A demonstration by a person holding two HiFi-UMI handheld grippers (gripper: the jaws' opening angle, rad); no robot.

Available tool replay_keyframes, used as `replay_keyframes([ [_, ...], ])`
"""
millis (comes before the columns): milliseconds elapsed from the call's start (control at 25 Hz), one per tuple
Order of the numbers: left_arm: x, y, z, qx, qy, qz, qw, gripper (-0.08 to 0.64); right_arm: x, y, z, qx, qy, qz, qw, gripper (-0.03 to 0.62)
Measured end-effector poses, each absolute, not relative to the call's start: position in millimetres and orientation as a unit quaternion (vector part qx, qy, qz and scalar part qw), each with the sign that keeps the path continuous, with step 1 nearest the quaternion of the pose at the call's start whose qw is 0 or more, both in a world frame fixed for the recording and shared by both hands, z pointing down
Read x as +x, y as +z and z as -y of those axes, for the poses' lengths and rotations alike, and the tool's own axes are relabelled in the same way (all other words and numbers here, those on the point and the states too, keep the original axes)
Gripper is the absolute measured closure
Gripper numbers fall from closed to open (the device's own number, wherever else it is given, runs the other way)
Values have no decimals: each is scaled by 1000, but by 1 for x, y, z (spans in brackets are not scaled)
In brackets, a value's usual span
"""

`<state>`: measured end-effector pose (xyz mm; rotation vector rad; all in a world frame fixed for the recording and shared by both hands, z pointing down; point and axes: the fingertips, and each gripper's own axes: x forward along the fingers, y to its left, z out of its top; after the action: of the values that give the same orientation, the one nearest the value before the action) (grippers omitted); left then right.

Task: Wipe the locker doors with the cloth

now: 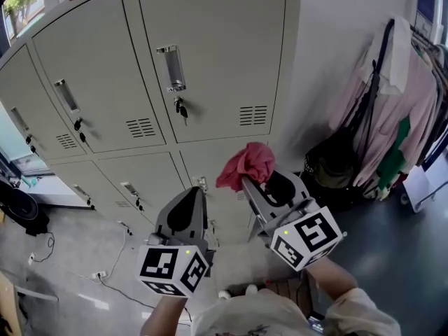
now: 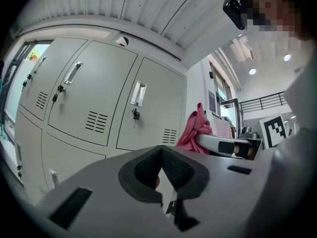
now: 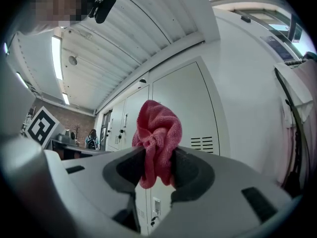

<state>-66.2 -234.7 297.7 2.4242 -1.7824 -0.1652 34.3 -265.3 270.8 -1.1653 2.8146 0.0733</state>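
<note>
- Pinching a bunched pink cloth between the jaws of the right gripper, pads closing on its lower part.
- Leaving most of the cloth puffing out above the jaw tips, with a short end hanging down between the pads.
- Pointing the right jaws at the grey lockers; the cloth is sitting just ahead of the jaw tips, in front of the seam between an upper door and the lower door.
- Not showing clearly whether the cloth is touching the metal.
- Holding the left gripper with jaws pressed together, pads meeting at the tips, nothing between them.
- Hanging the left gripper just beside the right one, to its left and a little lower, also facing the lockers.
- Showing a handle and a key above and left of the right jaws on the upper door, and vent slots straight above the cloth.
- Showing clothes hanging well off to the right of the right jaws, with a dark bag below them.
</note>
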Motion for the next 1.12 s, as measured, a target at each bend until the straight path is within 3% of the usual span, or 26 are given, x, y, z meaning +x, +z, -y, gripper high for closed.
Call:
replay_keyframes([
  [1120, -131, 227, 264, 815, -77, 574, 40, 557, -69, 98, 338, -399, 109, -908, 63, 445],
])
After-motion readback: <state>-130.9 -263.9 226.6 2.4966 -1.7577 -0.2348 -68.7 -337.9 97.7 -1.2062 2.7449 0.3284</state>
